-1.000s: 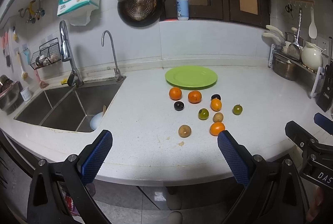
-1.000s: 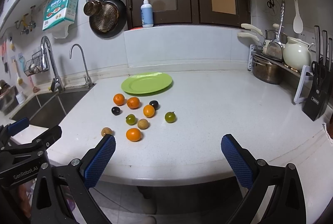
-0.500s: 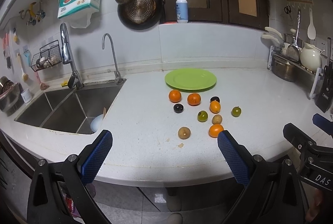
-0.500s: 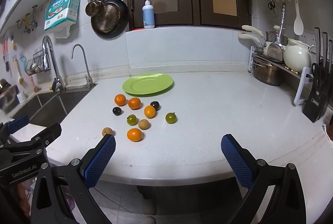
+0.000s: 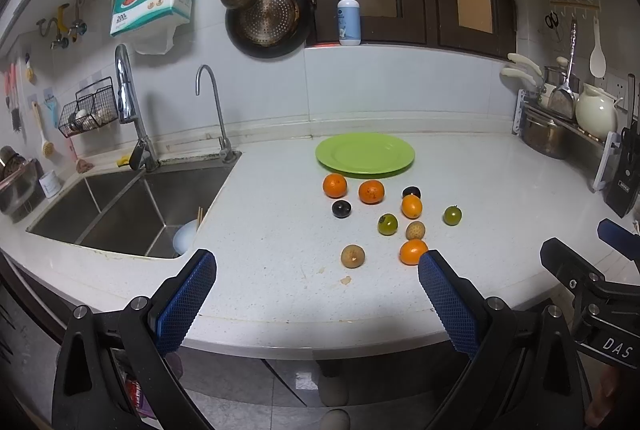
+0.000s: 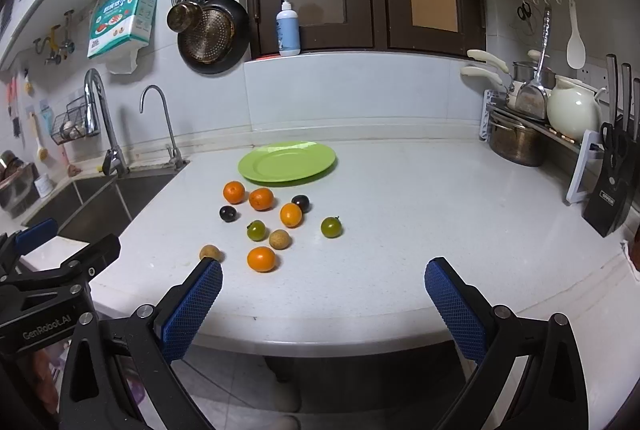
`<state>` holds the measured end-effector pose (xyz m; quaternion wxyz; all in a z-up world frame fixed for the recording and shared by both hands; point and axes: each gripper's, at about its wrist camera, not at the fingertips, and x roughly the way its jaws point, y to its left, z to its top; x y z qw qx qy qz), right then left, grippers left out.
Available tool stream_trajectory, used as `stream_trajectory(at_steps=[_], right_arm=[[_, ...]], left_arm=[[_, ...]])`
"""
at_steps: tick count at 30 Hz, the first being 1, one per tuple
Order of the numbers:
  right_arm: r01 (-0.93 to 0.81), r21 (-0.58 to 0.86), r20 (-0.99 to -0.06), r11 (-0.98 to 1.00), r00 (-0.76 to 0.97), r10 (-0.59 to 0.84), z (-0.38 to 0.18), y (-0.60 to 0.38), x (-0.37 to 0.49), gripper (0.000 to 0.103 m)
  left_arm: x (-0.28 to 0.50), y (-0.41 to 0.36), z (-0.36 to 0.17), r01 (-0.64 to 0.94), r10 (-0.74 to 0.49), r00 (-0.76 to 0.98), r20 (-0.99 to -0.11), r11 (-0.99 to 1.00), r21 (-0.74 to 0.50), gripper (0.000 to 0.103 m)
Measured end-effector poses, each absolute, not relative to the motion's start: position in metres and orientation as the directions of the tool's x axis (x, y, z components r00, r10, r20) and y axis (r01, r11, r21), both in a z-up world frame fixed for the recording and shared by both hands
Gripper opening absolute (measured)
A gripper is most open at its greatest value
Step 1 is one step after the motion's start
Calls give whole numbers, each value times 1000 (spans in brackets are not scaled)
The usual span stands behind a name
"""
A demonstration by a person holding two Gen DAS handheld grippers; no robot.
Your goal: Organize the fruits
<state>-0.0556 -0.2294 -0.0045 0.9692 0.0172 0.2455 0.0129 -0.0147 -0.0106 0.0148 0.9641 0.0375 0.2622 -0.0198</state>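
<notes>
Ten small fruits lie loose on the white bench [image 5: 280, 230], in a group just in front of the green plate [image 5: 365, 154], and none of them is on the plate yet, so I judge that the sorting is not begun. Both tools hang before the front edge of the bench with the jaws spread wide and nothing between them: the left tool [image 5: 316, 272] and the right tool [image 6: 323, 280]. The relation that matters is the direction of the group from each tool. In the left wrist view the fruits lie ahead and to the right of the middle line, and the nearest orange [image 5: 413, 251] sits just beside the tip of the right finger. In the right wrist view the same group lies ahead and to the left, and the brown fruit [image 6: 209, 253] is just above the left fingertip. So the group is between the two tools, and the brown fruit [image 5: 352, 255] and the nearest orange [image 6: 261, 259] are at the near side of it. The round fruits have no long axis, so any closing direction fits; I think they can roll if a finger pushes one.
</notes>
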Motion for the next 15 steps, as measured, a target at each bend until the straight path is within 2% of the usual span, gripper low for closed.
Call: stream_trajectory(at_steps=[15], right_arm=[[-30,32,-476,999,878,41,-4,-228,-53,102]], left_arm=[[-15,-10,14,60,-22,859,-511,997,57,103]])
